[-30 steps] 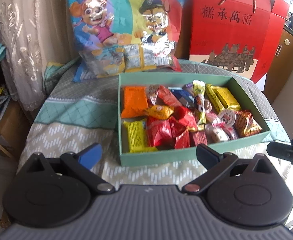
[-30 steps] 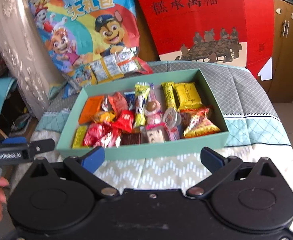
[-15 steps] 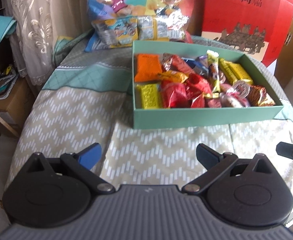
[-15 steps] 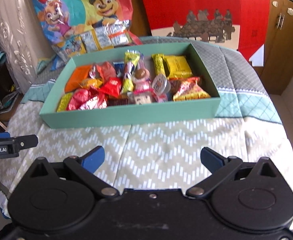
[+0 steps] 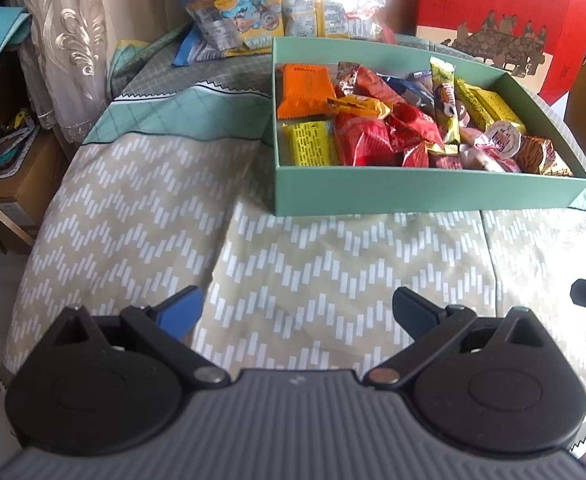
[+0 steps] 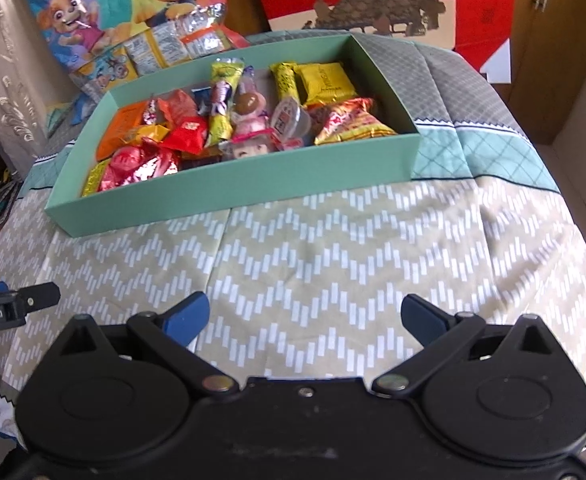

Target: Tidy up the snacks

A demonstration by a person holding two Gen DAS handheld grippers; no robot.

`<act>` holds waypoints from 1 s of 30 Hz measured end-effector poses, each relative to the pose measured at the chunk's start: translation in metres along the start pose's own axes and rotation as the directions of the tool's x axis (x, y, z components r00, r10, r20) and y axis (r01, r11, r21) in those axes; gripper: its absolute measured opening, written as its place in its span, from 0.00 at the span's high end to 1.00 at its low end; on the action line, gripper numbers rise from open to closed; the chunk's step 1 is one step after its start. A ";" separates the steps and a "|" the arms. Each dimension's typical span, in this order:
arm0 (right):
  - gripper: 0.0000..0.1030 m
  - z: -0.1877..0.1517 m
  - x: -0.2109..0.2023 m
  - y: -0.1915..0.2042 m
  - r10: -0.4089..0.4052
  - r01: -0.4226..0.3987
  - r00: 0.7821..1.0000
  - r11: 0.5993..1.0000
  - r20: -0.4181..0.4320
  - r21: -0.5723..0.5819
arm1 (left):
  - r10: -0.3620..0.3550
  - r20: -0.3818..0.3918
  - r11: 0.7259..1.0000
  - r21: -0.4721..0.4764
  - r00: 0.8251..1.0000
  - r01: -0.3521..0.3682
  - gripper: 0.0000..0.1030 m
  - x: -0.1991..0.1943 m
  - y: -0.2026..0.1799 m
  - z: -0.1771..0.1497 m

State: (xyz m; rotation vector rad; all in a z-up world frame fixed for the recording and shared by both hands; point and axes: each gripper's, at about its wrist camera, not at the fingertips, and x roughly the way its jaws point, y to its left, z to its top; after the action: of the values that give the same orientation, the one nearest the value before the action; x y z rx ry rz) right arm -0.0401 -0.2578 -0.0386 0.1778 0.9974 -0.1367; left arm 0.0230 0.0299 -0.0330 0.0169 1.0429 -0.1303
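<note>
The green box (image 5: pixel 413 196) sits mid-table, packed with wrapped snacks (image 6: pixel 197 136). Both the left gripper (image 5: pixel 297 308) and right gripper (image 6: pixel 305 316) hang wide open, empty, over bare zigzag cloth (image 6: pixel 313 264) before its near wall

Green box (image 5: pixel 413 196) on patterned cloth, packed with mixed wrapped snacks (image 5: pixel 377 128).

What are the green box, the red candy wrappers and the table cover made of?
Green box: looks like matte cardboard, with thin flat walls, crisp folded corners and no shine. Red candy wrappers: probably metallised foil or plastic film, crinkled with bright glints. Table cover: woven cloth with a printed zigzag pattern, showing soft creases and a seam.
</note>
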 end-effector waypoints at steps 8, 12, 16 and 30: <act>0.00 -0.001 0.004 -0.003 -0.006 0.007 1.000 1.000 -0.018 0.017 | 0.009 -0.017 1.000 0.000 1.000 -0.009 0.00 0.005 -0.002 0.000; 0.00 -0.001 0.005 -0.003 -0.008 0.009 1.000 1.000 -0.020 0.022 | 0.011 -0.025 1.000 -0.003 1.000 -0.011 0.00 0.007 -0.001 0.000; 0.00 0.000 0.005 -0.002 -0.009 0.009 1.000 1.000 -0.021 0.021 | 0.017 -0.025 1.000 -0.003 1.000 -0.018 0.00 0.007 -0.001 0.000; 0.00 0.002 0.008 0.002 -0.015 0.015 0.999 1.000 -0.029 0.004 | 0.021 -0.027 1.000 -0.015 0.999 -0.021 0.00 0.008 0.000 0.001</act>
State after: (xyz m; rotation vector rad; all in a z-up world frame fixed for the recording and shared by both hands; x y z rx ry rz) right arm -0.0339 -0.2561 -0.0436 0.1764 1.0276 -0.1503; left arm 0.0276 0.0290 -0.0392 0.0160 1.0705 -0.1037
